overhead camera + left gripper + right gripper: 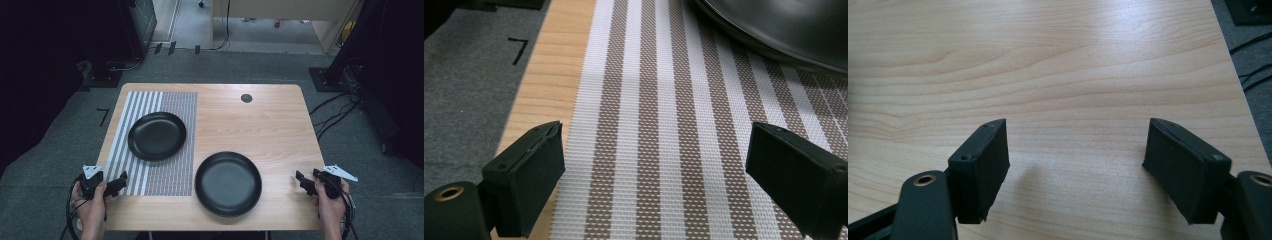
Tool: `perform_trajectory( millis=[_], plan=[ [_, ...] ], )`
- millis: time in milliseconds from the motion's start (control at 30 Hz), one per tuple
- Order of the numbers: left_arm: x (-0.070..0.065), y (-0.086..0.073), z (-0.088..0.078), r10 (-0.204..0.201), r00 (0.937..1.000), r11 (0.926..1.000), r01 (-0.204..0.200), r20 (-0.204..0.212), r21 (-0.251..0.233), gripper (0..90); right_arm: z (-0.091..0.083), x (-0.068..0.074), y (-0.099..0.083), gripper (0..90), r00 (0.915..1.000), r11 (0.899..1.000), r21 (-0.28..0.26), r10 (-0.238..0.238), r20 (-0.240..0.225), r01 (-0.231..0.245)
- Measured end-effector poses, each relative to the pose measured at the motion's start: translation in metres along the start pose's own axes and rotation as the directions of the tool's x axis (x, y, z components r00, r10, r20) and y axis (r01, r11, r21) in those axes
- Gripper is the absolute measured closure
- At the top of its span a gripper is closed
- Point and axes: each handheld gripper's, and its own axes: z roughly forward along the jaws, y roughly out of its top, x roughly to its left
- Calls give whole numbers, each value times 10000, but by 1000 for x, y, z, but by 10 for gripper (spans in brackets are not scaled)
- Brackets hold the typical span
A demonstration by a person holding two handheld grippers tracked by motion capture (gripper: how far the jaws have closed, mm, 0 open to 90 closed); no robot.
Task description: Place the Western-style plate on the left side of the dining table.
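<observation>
High view: a pale wood-grain counter (pixel 260 125) carries a woven striped placemat (pixel 170 165) at left. One round, glossy black plate (pixel 156 135) rests on the placemat; a second black plate (pixel 228 183) sits on bare wood near the front edge. Both plates are empty. The left gripper (pixel 118 184) hovers at the placemat's near corner; the right gripper (pixel 301 181) sits at the counter's right edge.

Left gripper view: jaws wide apart, empty, above the brown-and-white weave; the first plate's rim lies ahead.

Right gripper view: jaws wide apart, empty, over bare wood.
</observation>
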Motion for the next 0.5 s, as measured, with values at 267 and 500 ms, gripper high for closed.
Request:
perform_trajectory(
  millis=[267, 500],
  plan=[
    [-3, -3, 2, 91, 9999, 10000, -92, 134, 37, 86, 1, 14, -3, 232, 9912, 9940, 388, -1048, 803, 1020],
    [-4, -5, 3, -50, 9996, 10000, 49, 288, 30, 86, 2, 16, -3, 216, 9883, 9916, 469, -1242, 881, 1204]
  ],
)
